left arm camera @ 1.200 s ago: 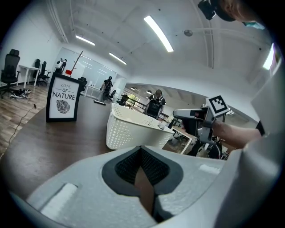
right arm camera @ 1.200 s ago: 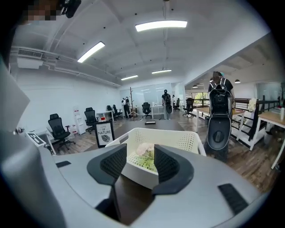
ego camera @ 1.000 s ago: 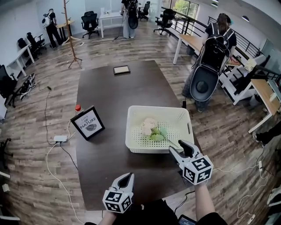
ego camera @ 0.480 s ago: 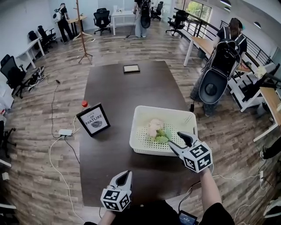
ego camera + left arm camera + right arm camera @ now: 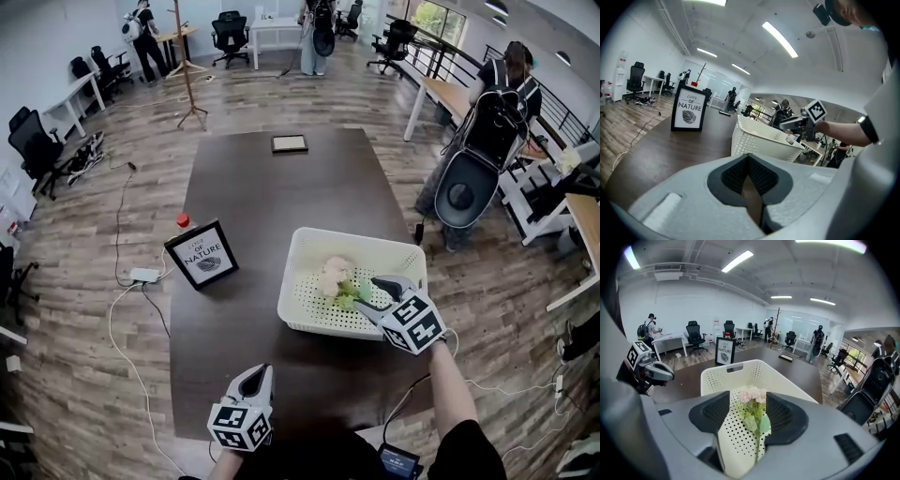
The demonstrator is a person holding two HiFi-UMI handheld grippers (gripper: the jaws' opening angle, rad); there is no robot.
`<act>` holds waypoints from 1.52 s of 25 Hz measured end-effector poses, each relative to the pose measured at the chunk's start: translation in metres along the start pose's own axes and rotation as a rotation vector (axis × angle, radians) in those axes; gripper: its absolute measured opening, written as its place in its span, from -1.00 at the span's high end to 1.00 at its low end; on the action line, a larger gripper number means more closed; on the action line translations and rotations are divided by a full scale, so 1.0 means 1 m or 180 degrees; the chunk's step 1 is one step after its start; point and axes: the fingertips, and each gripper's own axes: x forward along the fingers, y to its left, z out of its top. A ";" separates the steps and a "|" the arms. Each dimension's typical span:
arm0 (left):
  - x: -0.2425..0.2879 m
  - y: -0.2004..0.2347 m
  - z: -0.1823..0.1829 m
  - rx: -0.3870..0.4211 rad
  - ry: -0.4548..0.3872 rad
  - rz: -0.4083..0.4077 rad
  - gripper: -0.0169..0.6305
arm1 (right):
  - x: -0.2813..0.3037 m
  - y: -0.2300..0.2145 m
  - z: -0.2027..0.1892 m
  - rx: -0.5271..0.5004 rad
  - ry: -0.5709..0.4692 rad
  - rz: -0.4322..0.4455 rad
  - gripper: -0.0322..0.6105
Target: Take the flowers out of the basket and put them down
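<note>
Flower bunch (image 5: 335, 278) lying in white perforated basket (image 5: 309, 239), near-right on table (image 5: 262, 187). Right gripper (image 5: 371, 296) jaws apart, just widened, straddling stems, no pinch. Left gripper (image 5: 259, 372) closed, empty. Likely light, soft, crushable: grip stems, spare blooms.

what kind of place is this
Most likely an open-plan office or shared workspace. Wheeled office chairs and white desks stand at the far end, and a long dark table fills the middle of a wide wood-look floor.
</note>
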 end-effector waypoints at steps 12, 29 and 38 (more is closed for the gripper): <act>0.012 0.009 -0.001 -0.0047 0.0068 0.0190 0.92 | 0.045 -0.019 -0.031 0.0081 0.0347 0.0382 -0.02; 0.028 0.024 -0.015 -0.0100 0.0276 0.0317 0.92 | 0.102 -0.019 -0.085 0.0095 0.0950 0.0696 -0.10; 0.044 0.022 -0.020 -0.0115 0.0421 0.0321 0.92 | 0.123 -0.029 -0.107 0.0055 0.1166 0.0713 -0.16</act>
